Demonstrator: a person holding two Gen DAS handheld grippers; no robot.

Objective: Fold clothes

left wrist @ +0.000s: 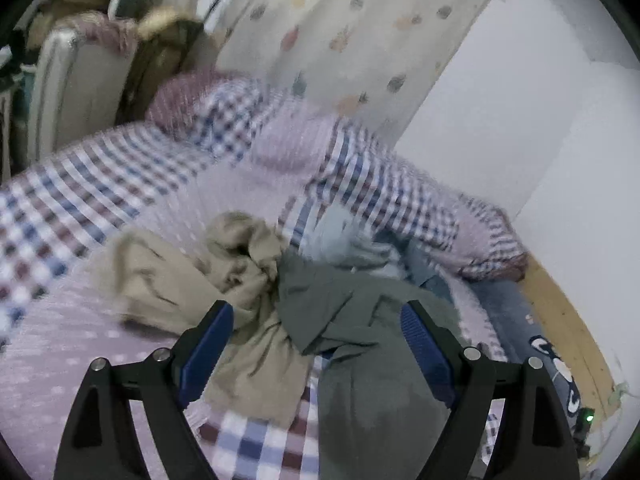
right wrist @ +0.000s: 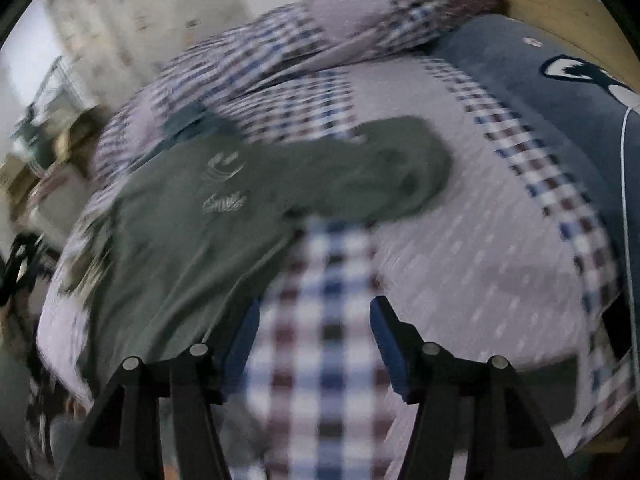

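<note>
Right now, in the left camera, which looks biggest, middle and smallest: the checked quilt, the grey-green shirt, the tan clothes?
1. checked quilt, clearly biggest.
2. and 3. grey-green shirt and tan clothes look alike; the shirt lies nearer the camera, so unsure.

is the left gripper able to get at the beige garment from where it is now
Probably yes. The left gripper is open, with the crumpled beige garment lying on the bed just ahead, partly between its fingers. The grey-green garment overlaps its right edge, so a grab there might catch both.
</note>
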